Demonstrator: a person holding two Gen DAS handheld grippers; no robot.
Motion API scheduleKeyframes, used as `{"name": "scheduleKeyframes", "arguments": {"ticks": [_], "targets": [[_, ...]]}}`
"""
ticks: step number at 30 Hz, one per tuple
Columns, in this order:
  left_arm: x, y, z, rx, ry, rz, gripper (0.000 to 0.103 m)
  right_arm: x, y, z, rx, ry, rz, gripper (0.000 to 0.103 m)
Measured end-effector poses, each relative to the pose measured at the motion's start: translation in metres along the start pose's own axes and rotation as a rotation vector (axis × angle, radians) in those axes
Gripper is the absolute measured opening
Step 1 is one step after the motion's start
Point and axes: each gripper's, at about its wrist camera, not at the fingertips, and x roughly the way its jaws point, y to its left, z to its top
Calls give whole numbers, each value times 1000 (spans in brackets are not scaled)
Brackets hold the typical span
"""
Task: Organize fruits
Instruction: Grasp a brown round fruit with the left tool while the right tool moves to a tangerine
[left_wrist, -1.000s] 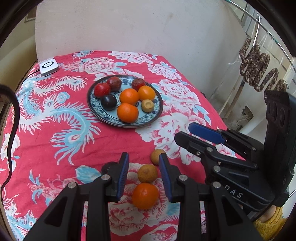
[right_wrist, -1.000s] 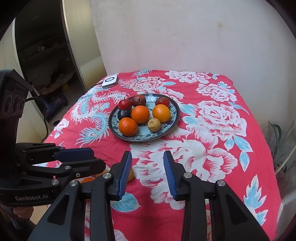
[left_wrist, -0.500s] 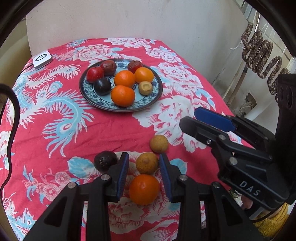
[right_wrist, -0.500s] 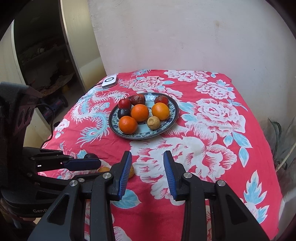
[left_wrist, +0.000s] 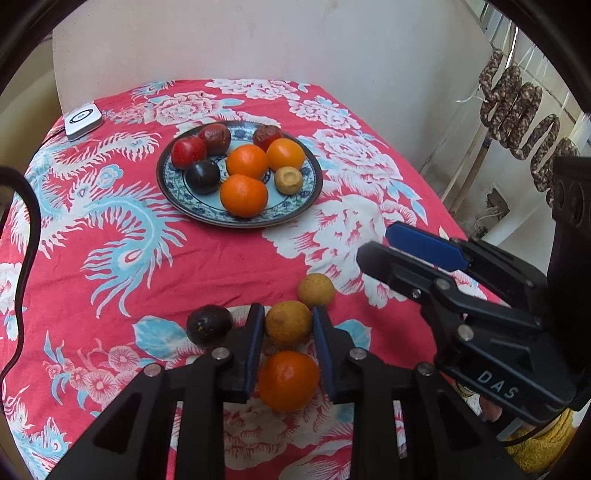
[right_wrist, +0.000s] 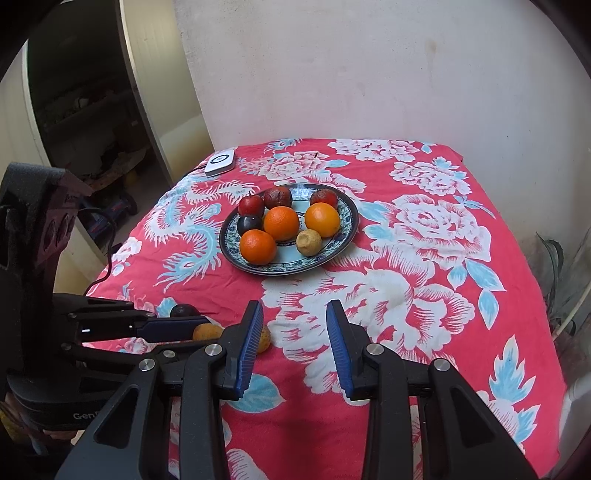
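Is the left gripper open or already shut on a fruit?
Open. The left gripper has its fingers on either side of the yellow-brown fruit, with the orange nearer the camera; contact cannot be told.

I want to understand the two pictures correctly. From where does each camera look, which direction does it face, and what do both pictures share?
Left wrist: sits on the left claw, facing down-forward at loose fruits; its fingers flank a yellow-brown fruit, with an orange nearer; the right claw shows at right.
Right wrist: sits on the right claw, open over bare tablecloth, facing the far wall; the left claw shows at left.
Shared: the plate of fruit and the white device.
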Motion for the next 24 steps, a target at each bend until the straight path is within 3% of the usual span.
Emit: {"name": "scheduleKeyframes", "arguments": {"ticks": [24], "targets": [[-46, 37, -11, -125, -125, 88, 28, -6, 32, -6, -62, 16, 74, 37]]}}
